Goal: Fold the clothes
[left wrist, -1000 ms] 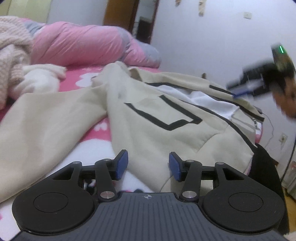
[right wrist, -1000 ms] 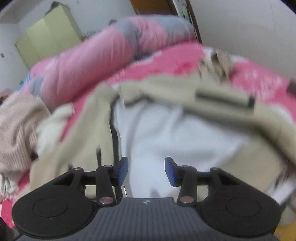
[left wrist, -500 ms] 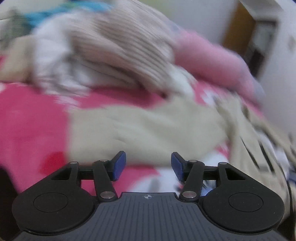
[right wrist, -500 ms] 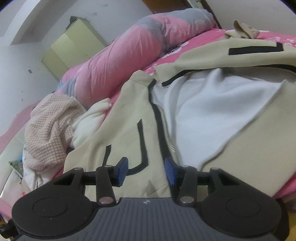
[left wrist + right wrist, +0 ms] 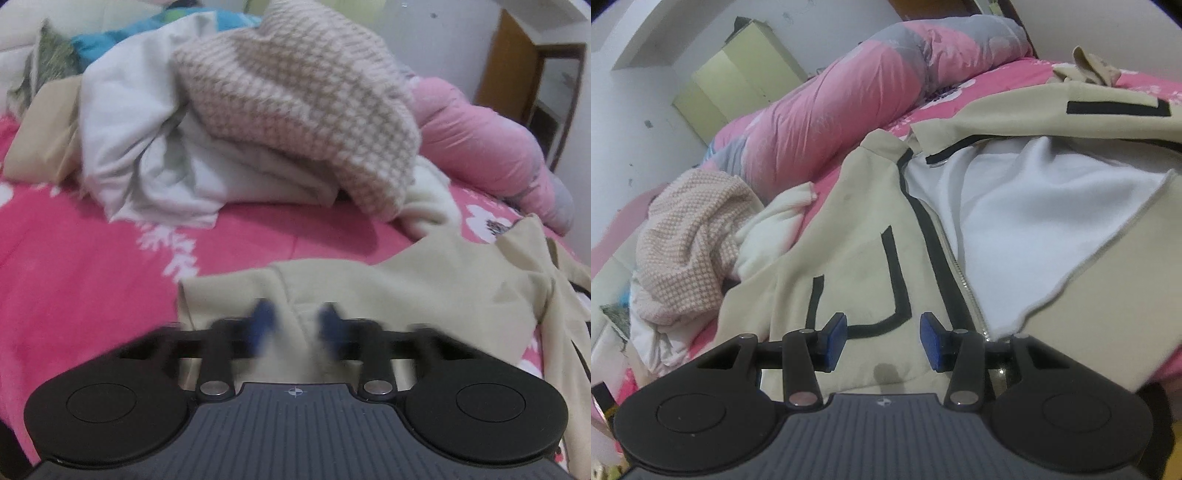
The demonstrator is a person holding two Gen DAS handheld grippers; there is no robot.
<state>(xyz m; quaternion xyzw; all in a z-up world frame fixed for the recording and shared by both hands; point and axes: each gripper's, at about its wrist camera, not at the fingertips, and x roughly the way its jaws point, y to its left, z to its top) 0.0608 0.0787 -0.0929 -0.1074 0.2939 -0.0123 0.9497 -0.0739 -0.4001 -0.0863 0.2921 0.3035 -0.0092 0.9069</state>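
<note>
I'm closing my left tongs (image 5: 295,326) around the beige jacket's sleeve (image 5: 332,284); right tongs (image 5: 882,341) hover open over its front panel (image 5: 857,258). Jacket (image 5: 1015,221) lies unzipped, nothing folded yet.

We are seeing the beige zip jacket (image 5: 857,236) lying spread open on the pink bed (image 5: 92,280), its black trim and white lining (image 5: 1034,214) facing up, one sleeve (image 5: 369,291) stretching flat across the bedspread.
</note>
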